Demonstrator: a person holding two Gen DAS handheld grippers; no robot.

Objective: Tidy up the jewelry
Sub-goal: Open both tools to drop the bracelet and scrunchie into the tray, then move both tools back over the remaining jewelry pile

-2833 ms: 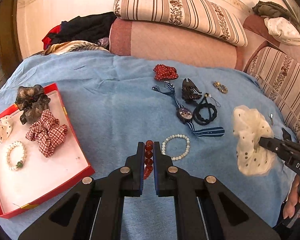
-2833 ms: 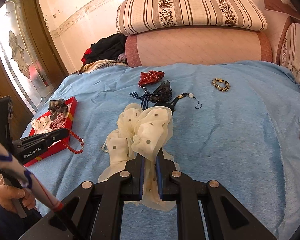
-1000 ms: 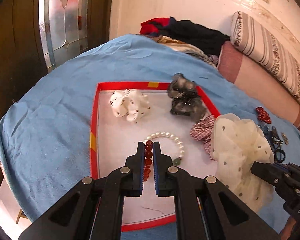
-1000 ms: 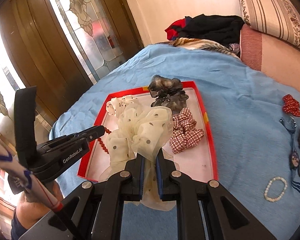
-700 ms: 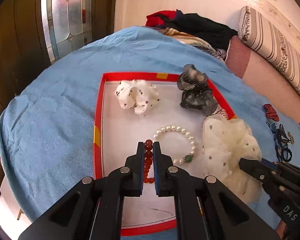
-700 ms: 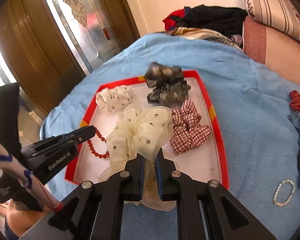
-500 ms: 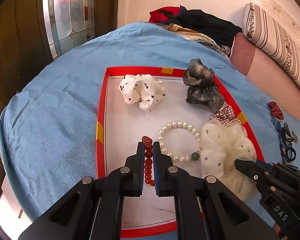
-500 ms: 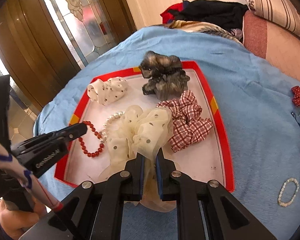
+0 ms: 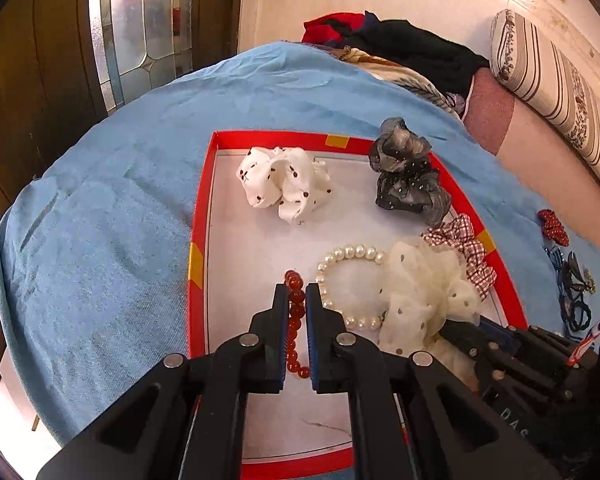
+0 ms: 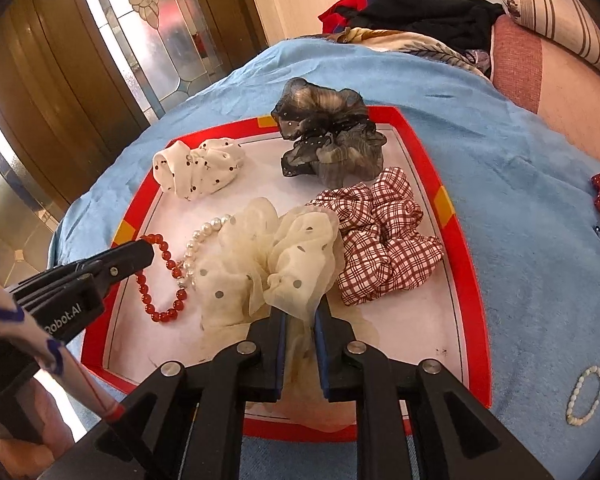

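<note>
Right claw [image 10: 300, 320] opening around cream scrunchie [image 10: 268, 256], already resting in tray [image 10: 466, 280] centre: spread fully, then lift straight out. Left claw [image 9: 297, 300] clamped on red beads [image 9: 296, 320], at nine o'clock; lower before releasing.

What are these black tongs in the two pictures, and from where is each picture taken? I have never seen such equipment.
There is no robot here: a person holds a two-finger gripper in each hand, and a small camera on each looks forward along its fingers. One picture is from the left gripper, the other from the right gripper. Both look down at a red tray on a blue blanket. The left gripper is shut on a red bead bracelet. The right gripper's jaws are opening, with the cream dotted scrunchie between them, already resting in the tray. A pearl bracelet, a plaid scrunchie, a white one and a grey one also lie there.
</note>
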